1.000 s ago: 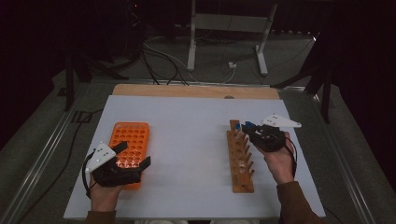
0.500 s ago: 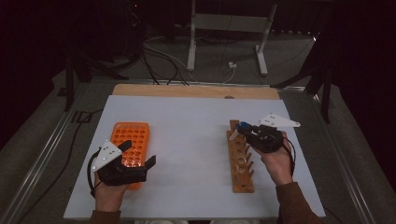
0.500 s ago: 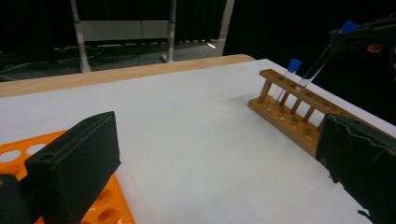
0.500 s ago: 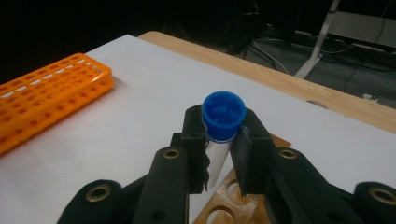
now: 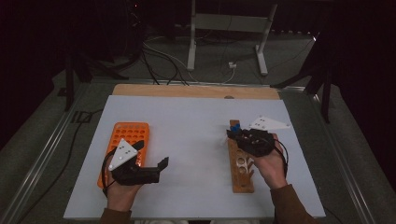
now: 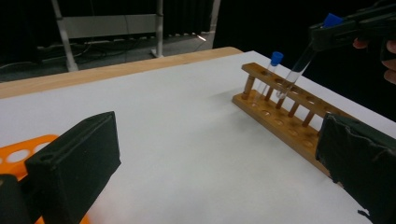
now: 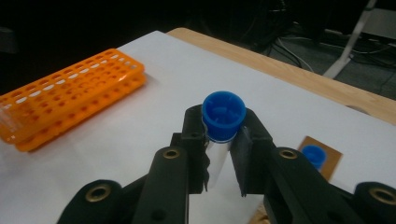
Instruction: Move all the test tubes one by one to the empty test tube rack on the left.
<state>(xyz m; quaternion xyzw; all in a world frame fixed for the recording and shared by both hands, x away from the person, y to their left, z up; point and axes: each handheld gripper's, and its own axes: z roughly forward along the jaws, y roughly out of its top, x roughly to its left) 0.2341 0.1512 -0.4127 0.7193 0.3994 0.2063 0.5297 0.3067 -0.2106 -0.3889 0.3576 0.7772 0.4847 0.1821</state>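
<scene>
My right gripper (image 7: 223,154) has its jaws clenched on a clear plastic test tube with a blue cap (image 7: 223,122), held just under the cap, while my left gripper (image 6: 219,163) has its jaws spread wide with nothing between them. From the high view, taking the long wooden test tube rack (image 5: 242,164) as my landmark, the right gripper (image 5: 236,135) sits over the far end of that rack, and the left gripper (image 5: 161,165) rests well to the rack's left, just beside the orange plastic grid rack (image 5: 128,140), on the white tabletop (image 5: 196,126). In the left gripper view, the held tube (image 6: 299,63) hangs tilted above the wooden rack (image 6: 289,123), its lower tip close to a hole near the far end, and a second blue-capped tube (image 6: 271,72) already stands in the neighbouring hole further out. In the right gripper view, the orange rack (image 7: 70,98) lies well off from the wooden one and looks empty where I can see it; that seated tube's cap (image 7: 314,156) shows below. I judge one tube is placed, this one is about to be seated, and the remaining holes stand open.
</scene>
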